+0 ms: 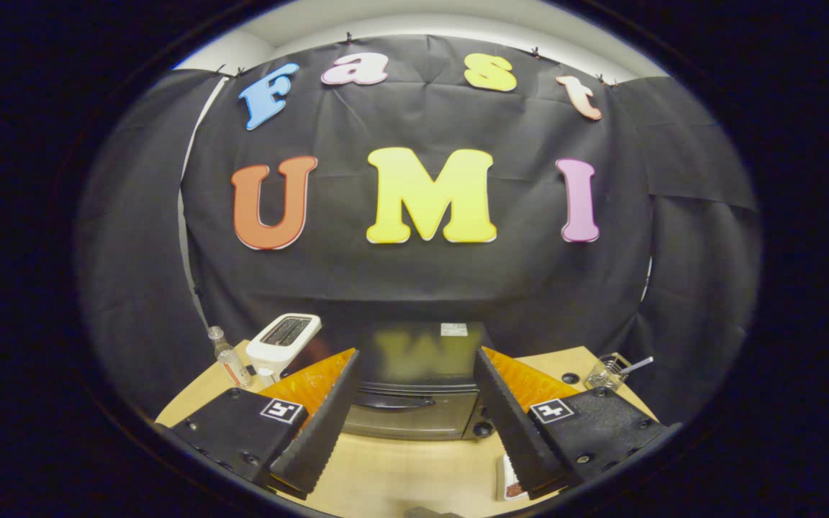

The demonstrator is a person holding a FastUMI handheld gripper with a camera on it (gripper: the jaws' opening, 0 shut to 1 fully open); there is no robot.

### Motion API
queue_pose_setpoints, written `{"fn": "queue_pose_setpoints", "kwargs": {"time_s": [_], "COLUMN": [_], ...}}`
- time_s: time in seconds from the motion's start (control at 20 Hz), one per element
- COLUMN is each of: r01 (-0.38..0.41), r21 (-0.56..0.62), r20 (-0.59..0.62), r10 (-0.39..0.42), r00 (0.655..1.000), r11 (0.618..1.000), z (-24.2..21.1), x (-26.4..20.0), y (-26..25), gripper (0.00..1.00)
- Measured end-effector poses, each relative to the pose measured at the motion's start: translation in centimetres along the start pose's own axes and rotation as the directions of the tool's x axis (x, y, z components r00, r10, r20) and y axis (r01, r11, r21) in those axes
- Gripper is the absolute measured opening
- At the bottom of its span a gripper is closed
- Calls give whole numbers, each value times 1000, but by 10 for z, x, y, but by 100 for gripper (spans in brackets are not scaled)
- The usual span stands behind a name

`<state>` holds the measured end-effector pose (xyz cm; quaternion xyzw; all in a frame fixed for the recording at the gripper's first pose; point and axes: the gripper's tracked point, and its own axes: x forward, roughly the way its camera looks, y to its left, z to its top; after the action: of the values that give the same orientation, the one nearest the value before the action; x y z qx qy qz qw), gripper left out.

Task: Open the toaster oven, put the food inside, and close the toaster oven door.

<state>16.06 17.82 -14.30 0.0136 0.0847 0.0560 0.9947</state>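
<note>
I see the hand-held gripper [414, 403] spread wide, released, nothing between its two fingers [317, 424], which rise from the lower left and lower right of the frame and angle inward. Each finger block carries a small square marker on top.

The toaster oven [414, 392] sits at lower centre of the frame, on the counter [400, 475], just ahead of the fingers and framed in the gap between them. Its door is closed; I see a dark curved handle [393, 401] across the upper front and a knob [483, 429] at the lower right corner of its face. Its dark glossy top carries a blurred yellow reflection, and there is a small pale label near the back of the top.

Left of the oven, beyond the left finger, a white pop-up toaster [283, 342] stands on the counter. Further left, near the counter edge, a small clear bottle [229, 365] stands upright.

Lower right of the frame, partly under the right finger, a flat white packet or tray with something reddish-brown on it [510, 482] lies on the counter; I cannot tell what it is. Right of centre, beyond the right finger, a clear glass container [605, 374] with a thin rod in it sits near the counter's far edge, a small dark round spot [570, 378] just left of it.

Black cloth wall [414, 280] fills the upper frame behind the counter.
</note>
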Motion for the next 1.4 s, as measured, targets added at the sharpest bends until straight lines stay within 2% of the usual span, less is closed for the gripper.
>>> {"fn": "queue_pose_setpoints", "kwargs": {"time_s": [0.35, 0.55, 0.9, 1.4], "r01": [16, 22, 48, 43], "r21": [-32, -25, -19, -45], "r20": [-82, -153, -142, -150], "r10": [-19, -25, -50, -49], "r00": [996, 988, 989, 988], "r11": [999, 999, 999, 998], "z": [-48, -79, -83, -110], "x": [76, 97, 91, 40], "y": [21, 30, 32, 35], "gripper": [99, 100, 100, 100]}}
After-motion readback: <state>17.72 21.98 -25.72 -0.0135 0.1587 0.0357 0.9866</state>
